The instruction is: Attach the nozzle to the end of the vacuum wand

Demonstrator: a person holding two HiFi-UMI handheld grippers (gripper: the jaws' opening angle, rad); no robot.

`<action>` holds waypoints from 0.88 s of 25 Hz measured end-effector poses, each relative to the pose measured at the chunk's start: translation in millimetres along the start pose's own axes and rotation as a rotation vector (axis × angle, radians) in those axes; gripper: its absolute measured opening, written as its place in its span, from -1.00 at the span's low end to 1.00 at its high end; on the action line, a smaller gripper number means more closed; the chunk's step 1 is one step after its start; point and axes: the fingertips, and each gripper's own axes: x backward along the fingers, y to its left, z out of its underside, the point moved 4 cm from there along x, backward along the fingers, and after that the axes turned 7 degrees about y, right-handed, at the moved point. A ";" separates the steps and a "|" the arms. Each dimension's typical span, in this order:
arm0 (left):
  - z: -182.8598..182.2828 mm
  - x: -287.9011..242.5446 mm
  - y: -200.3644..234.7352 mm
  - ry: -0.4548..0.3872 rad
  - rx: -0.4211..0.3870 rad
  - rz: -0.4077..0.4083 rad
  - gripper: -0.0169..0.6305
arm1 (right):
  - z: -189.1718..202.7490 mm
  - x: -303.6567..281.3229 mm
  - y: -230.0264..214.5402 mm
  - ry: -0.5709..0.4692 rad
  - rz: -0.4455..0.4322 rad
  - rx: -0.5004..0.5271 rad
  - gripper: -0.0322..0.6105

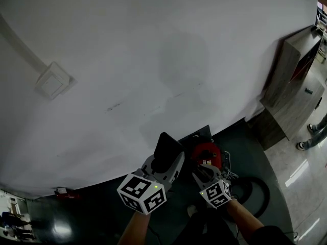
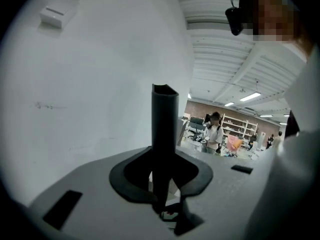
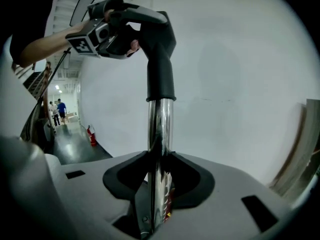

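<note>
My left gripper (image 1: 164, 160) is shut on the black nozzle (image 1: 166, 148), which stands up between its jaws in the left gripper view as a dark tube (image 2: 164, 129). The right gripper (image 1: 205, 171) is shut on the chrome vacuum wand (image 3: 160, 149), just above the red vacuum body (image 1: 206, 152). In the right gripper view the nozzle's black sleeve (image 3: 161, 69) sits over the wand's upper end, and the left gripper (image 3: 117, 31) grips the nozzle's bent top. Both grippers are held close together in front of a white wall.
A wooden cabinet (image 1: 296, 80) stands at the right against the wall. A black hose (image 1: 259, 190) loops on the dark floor by the vacuum. A switch plate (image 1: 52, 81) sits on the wall. A person's feet (image 1: 312, 131) are at the far right. A fire extinguisher (image 3: 91, 135) stands by the wall.
</note>
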 end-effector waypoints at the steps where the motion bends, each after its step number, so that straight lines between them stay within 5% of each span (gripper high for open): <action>1: -0.3 -2.9 0.8 0.016 -0.006 0.002 -0.69 | 0.5 -1.0 4.1 0.003 -0.009 0.009 -0.44; 11: 11.1 8.4 16.7 -0.054 0.070 -0.014 -0.69 | 0.1 -8.1 8.7 -0.006 -0.024 -0.031 -0.45; 22: 16.0 8.3 25.3 -0.039 0.076 -0.012 -0.69 | -0.3 -15.5 16.9 0.008 -0.039 -0.008 -0.45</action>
